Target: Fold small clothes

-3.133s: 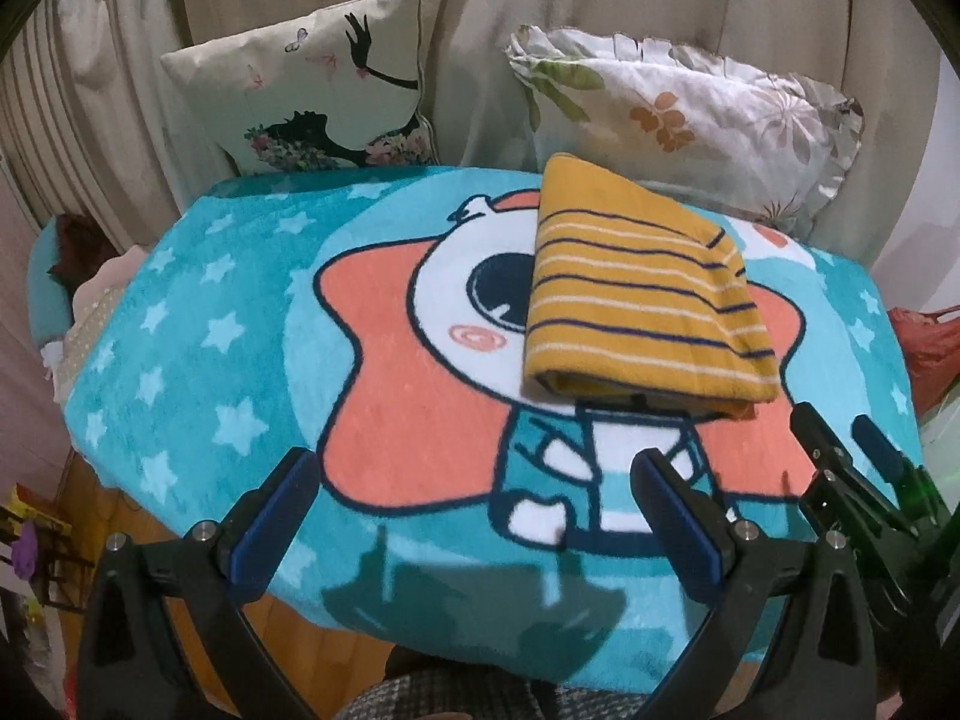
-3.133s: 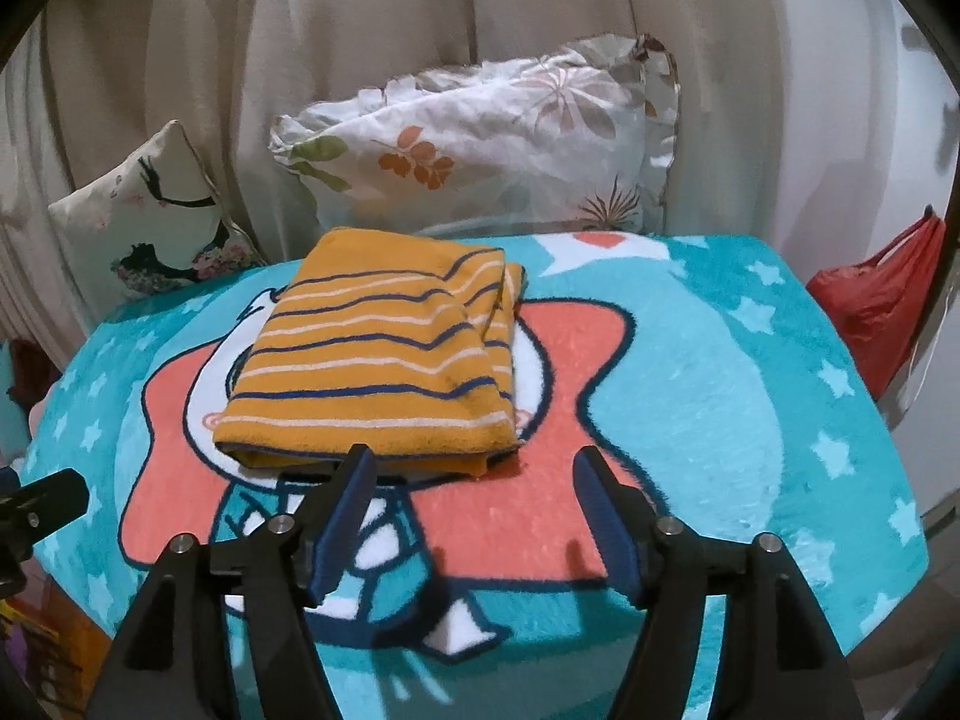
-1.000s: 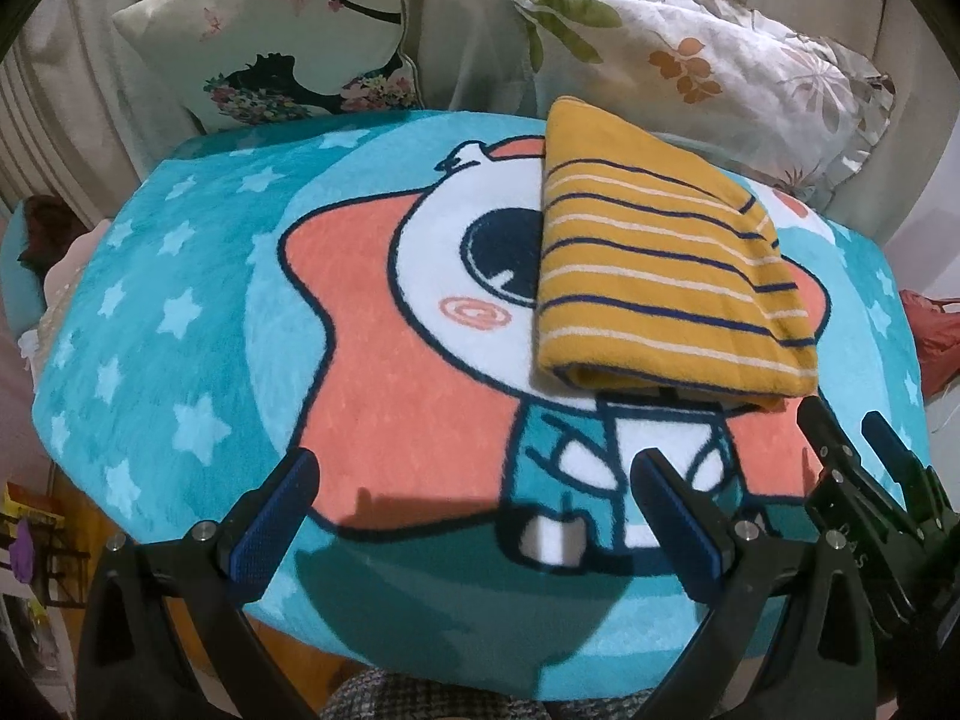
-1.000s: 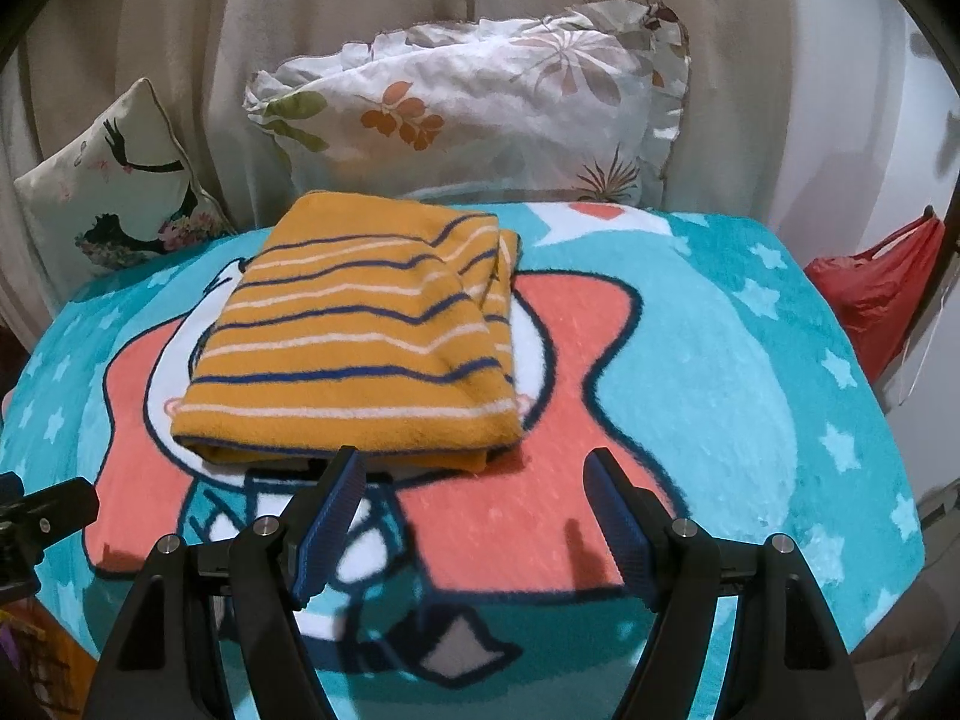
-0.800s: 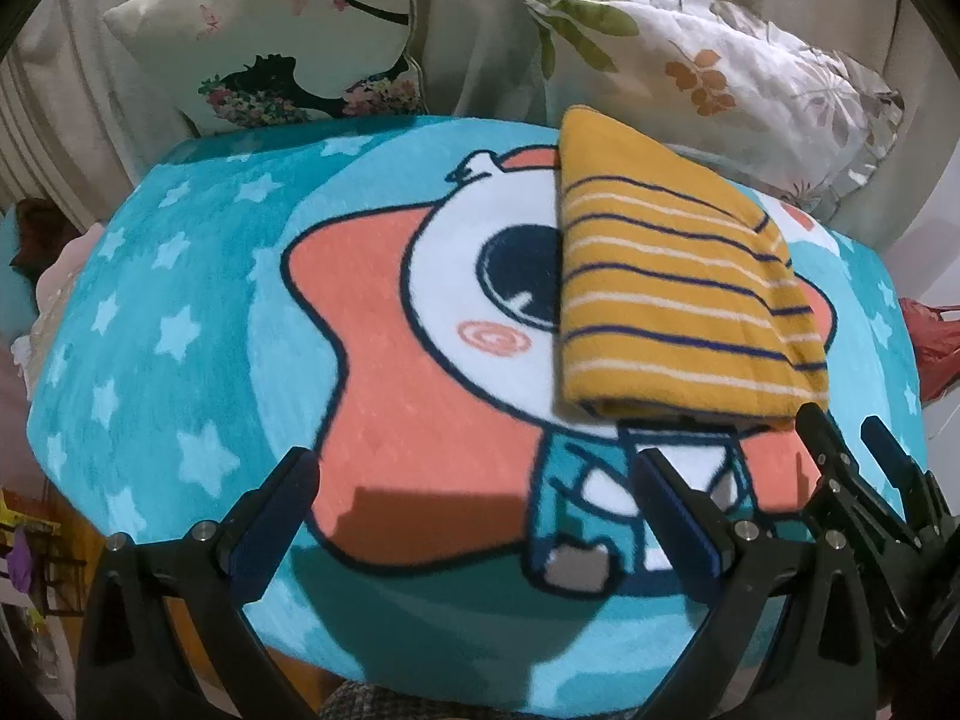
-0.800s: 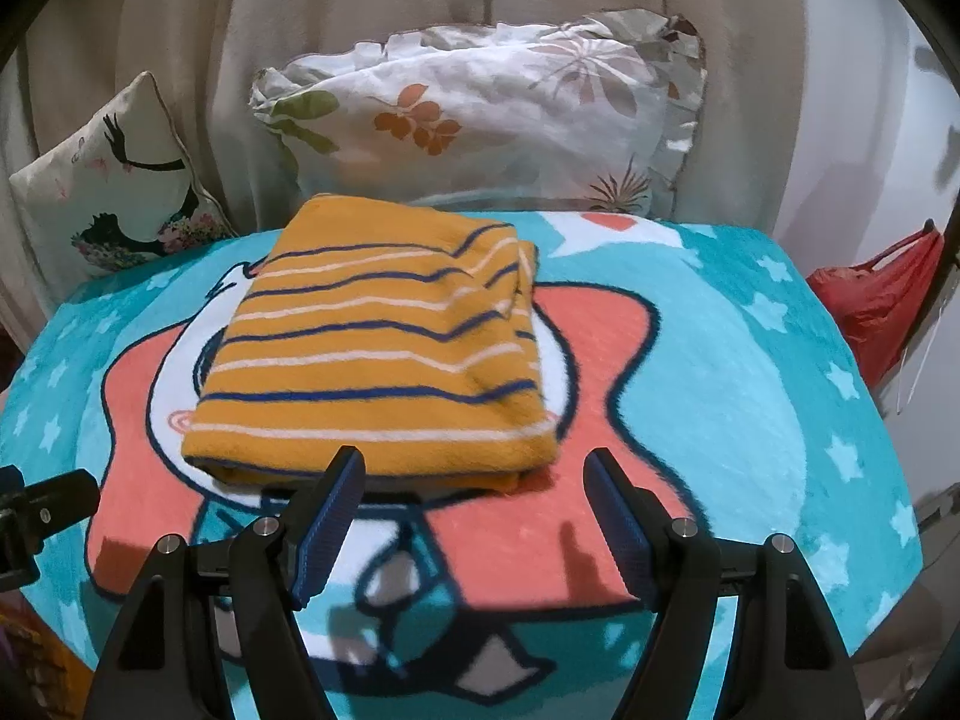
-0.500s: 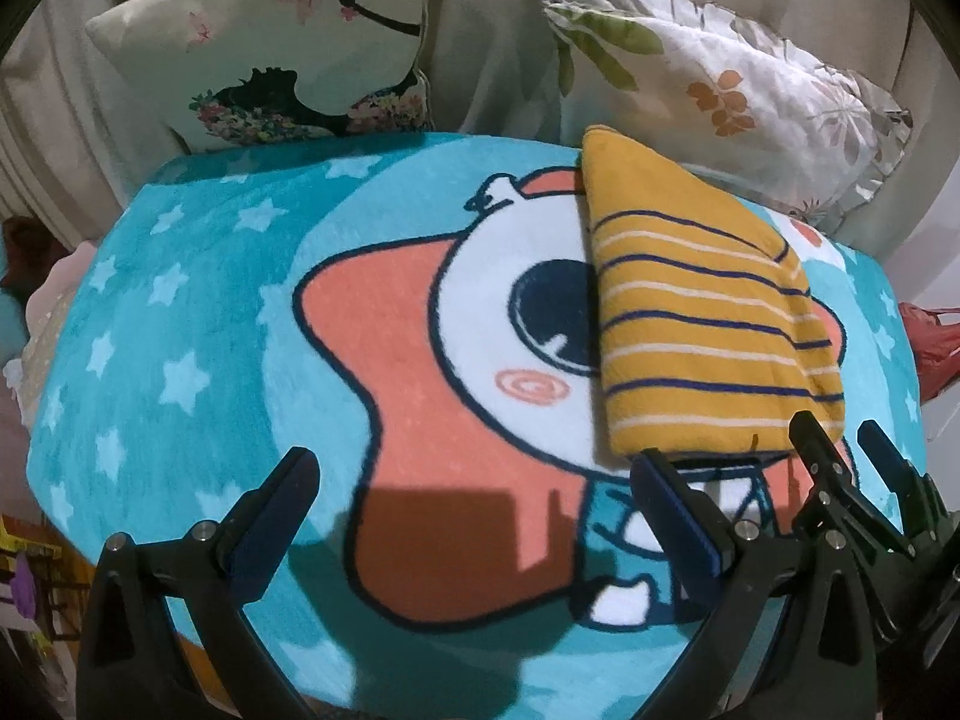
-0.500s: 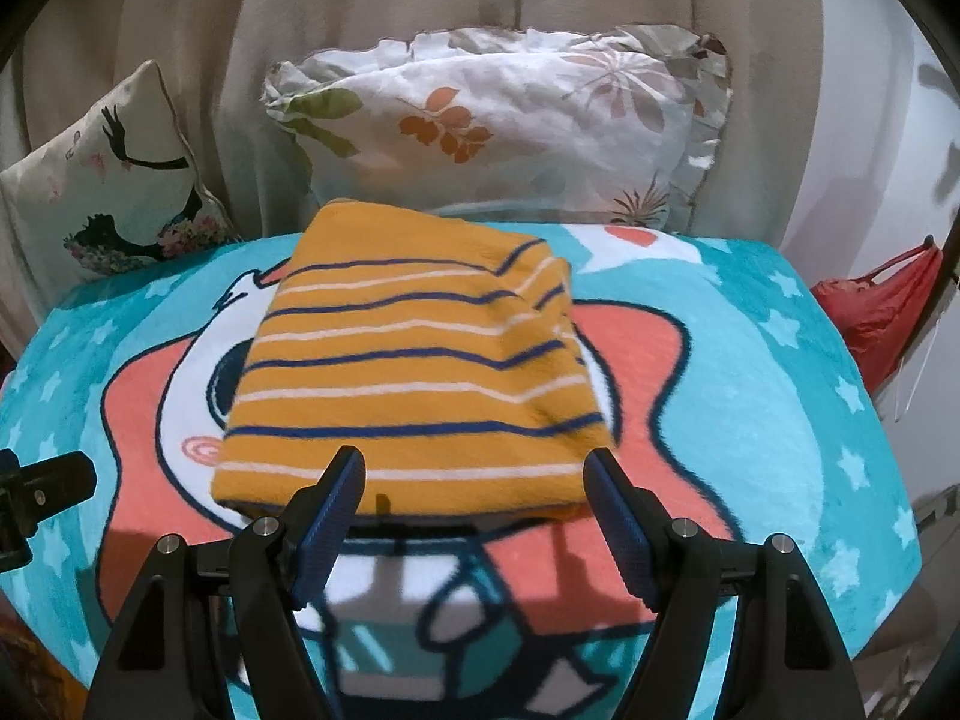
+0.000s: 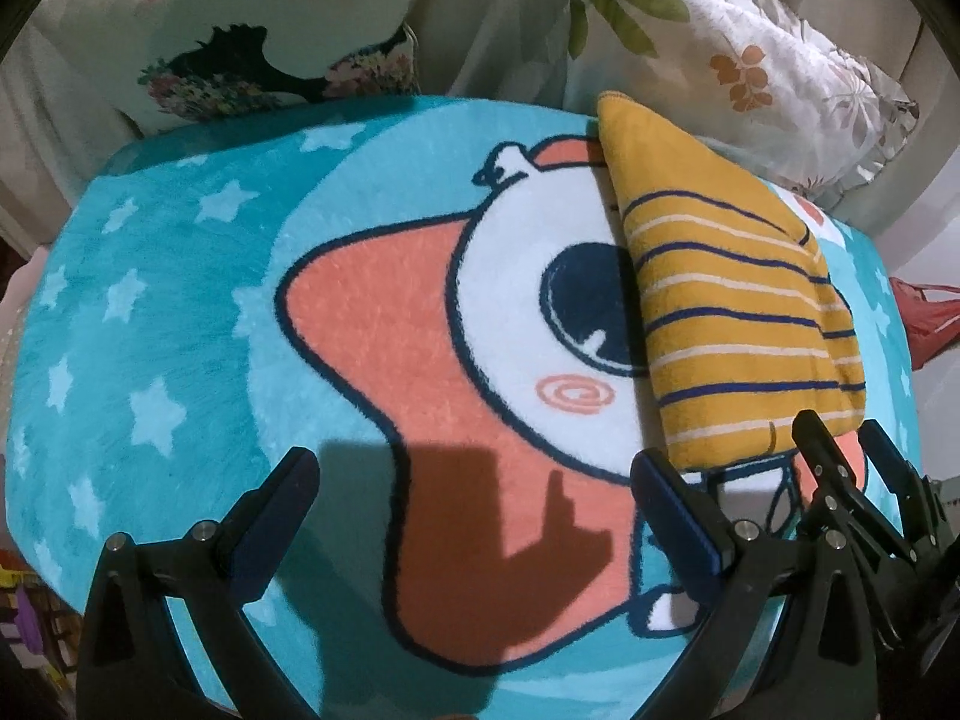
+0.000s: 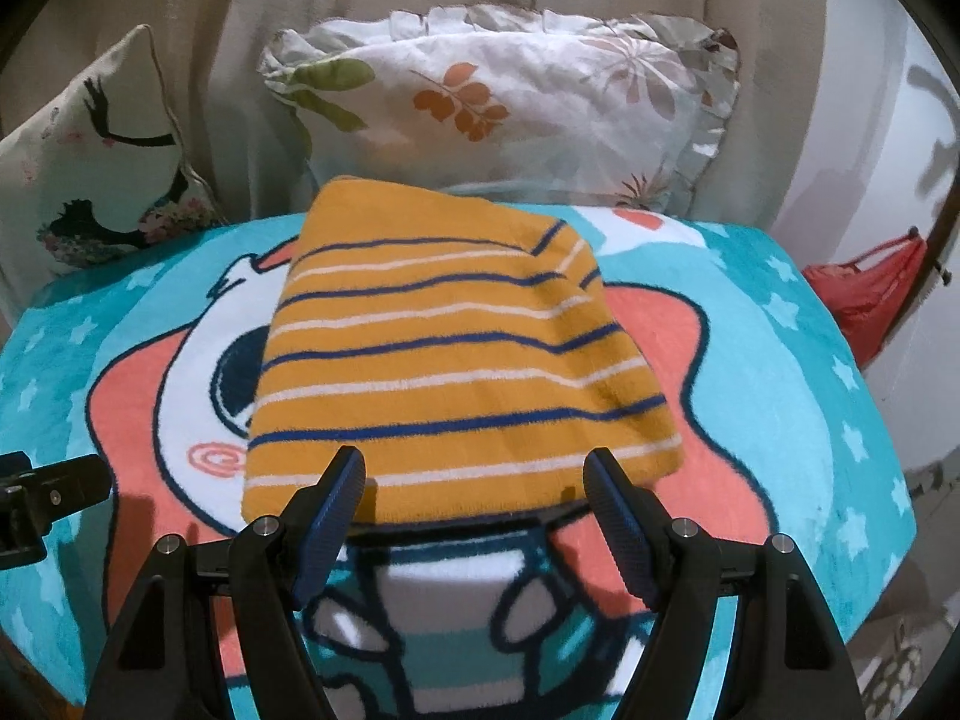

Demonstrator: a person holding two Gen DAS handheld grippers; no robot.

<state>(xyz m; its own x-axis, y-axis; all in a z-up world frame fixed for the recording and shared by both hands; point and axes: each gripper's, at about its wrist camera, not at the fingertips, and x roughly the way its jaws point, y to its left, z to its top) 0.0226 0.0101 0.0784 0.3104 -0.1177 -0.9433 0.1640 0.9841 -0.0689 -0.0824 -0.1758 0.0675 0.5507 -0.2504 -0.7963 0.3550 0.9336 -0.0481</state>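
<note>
The left gripper (image 9: 474,507) is pointing steeply downward, its 2 blue-padded fingers (image 9: 282,501) standing wide apart with nothing between them. The right gripper (image 10: 474,495) is tilting down less steeply just beside it, its jaws also spread wide and gripping nothing.

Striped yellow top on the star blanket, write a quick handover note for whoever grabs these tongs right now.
Left tongs: open, empty, over the bare blanket, to the left of the top.
Right tongs: open, empty, lined up at the near edge of the yellow striped top, not gripping it.
The top lies folded into a compact rectangle on the blanket, in front of the leaf pillow.
Done: the folds look finished.
Left: probably one more fold or moving it aside; no other clothes to fold are in view.
</note>
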